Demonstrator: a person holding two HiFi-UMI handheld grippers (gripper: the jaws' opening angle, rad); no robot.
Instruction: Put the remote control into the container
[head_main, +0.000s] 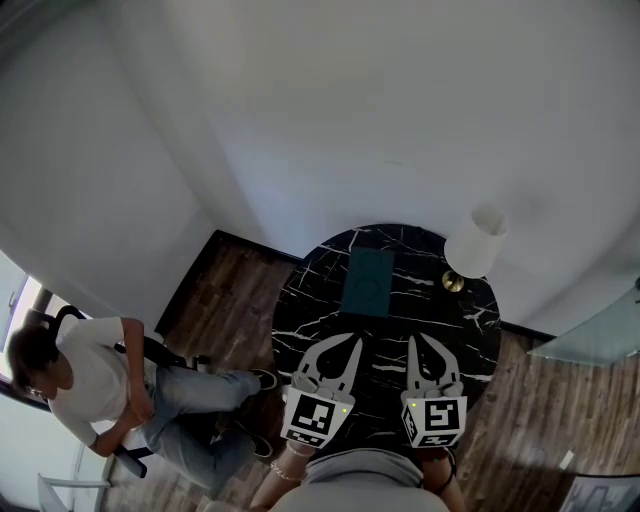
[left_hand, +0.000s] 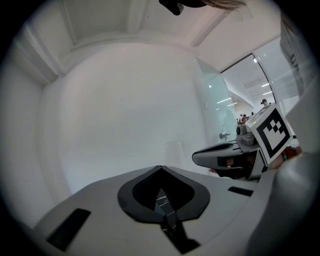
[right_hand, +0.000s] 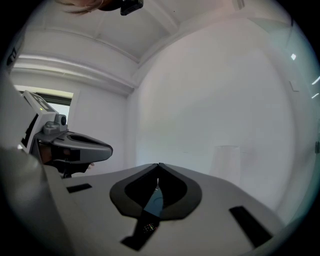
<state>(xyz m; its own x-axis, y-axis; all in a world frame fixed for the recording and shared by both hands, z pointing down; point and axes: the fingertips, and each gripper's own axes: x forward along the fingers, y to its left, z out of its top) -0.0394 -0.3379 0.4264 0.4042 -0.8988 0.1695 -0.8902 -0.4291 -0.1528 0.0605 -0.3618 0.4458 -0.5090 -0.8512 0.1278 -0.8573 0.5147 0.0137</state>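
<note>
Two grippers side by side over the near edge of the table (head_main: 292, 318), both pointing toward its far edge. Left gripper (head_main: 354, 343): jaws fully together, tips touching, nothing between. Right gripper (head_main: 413, 340): likewise closed tip to tip, nothing held, a little apart from the left one and not touching it. Container (head_main: 368, 280), flat, rectangular and teal, lying on the far half of the table near the middle of the far edge, ahead of both grippers and clear of them. Lamp (head_main: 478, 240) with white shade and brass foot at the far right edge, just right of the container and apart from it. Remote not to be picked out for certain on the black veined top in the head view. In the right gripper view, through the slot below the closed jaws, only a small dark piece with coloured specks (right_hand: 144, 227), nearer than the teal of the container and too small to name. Off the table at left, person (head_main: 95, 385) in white shirt and jeans, seated above the wooden floor (head_main: 215, 290). White wall (head_main: 350, 120) beyond the far edge.
</note>
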